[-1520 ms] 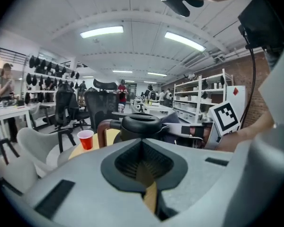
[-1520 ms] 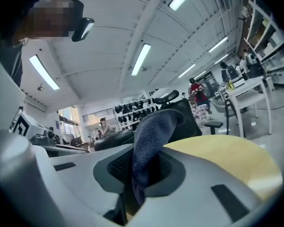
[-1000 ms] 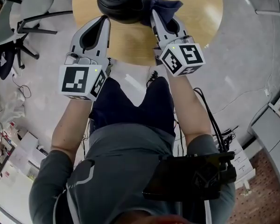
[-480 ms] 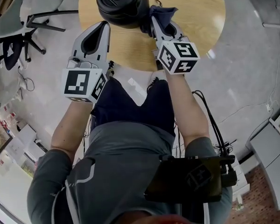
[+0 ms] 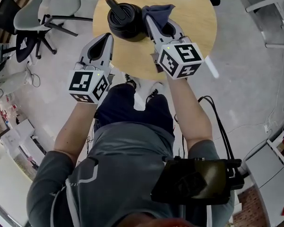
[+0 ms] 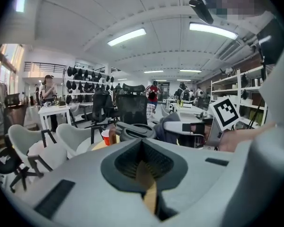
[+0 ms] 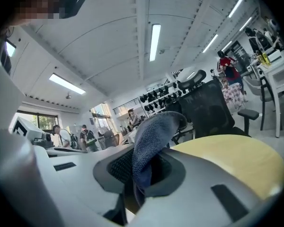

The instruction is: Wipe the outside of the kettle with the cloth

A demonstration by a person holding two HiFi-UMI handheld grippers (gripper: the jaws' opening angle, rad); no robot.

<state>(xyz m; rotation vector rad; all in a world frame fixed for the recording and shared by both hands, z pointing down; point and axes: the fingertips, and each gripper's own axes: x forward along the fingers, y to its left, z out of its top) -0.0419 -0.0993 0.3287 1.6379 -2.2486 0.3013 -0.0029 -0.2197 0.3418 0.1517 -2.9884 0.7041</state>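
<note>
The right hand-held gripper (image 5: 149, 21) pinches a blue cloth (image 5: 158, 11) just beside the black kettle (image 5: 125, 22), which stands on the round wooden tabletop (image 5: 199, 18). The left hand-held gripper (image 5: 107, 37), jaws together on nothing, hovers near the kettle at the tabletop's edge.

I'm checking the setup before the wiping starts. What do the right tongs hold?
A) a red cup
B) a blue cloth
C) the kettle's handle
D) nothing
B: the right tongs are clamped on the blue cloth, close beside the black kettle.
</note>
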